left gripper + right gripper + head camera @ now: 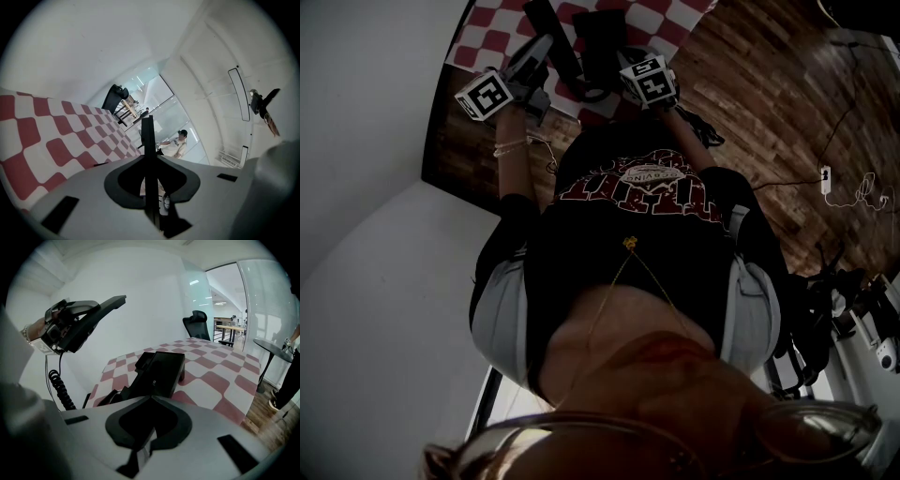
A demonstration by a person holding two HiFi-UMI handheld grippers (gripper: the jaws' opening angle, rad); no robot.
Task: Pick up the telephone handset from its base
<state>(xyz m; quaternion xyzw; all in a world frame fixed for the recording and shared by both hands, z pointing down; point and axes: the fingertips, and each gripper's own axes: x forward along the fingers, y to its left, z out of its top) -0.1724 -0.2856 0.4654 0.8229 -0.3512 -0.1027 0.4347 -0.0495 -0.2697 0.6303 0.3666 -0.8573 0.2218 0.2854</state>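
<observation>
aloft, handset [101, 305] between fingers of left gripper [65, 326], off base [159, 373]

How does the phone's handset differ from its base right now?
The handset is up in the air, held in the left gripper; the base sits on the checkered table. The handset is long and slim, tilted upward; the base is a blocky wedge. Both are black.

No wording can be read: the black T-shirt [637, 187] carries large red-and-white lettering around an oval emblem, upside down and too dim to make out, and the pale mark on the telephone base [158, 372] is too small.
</observation>
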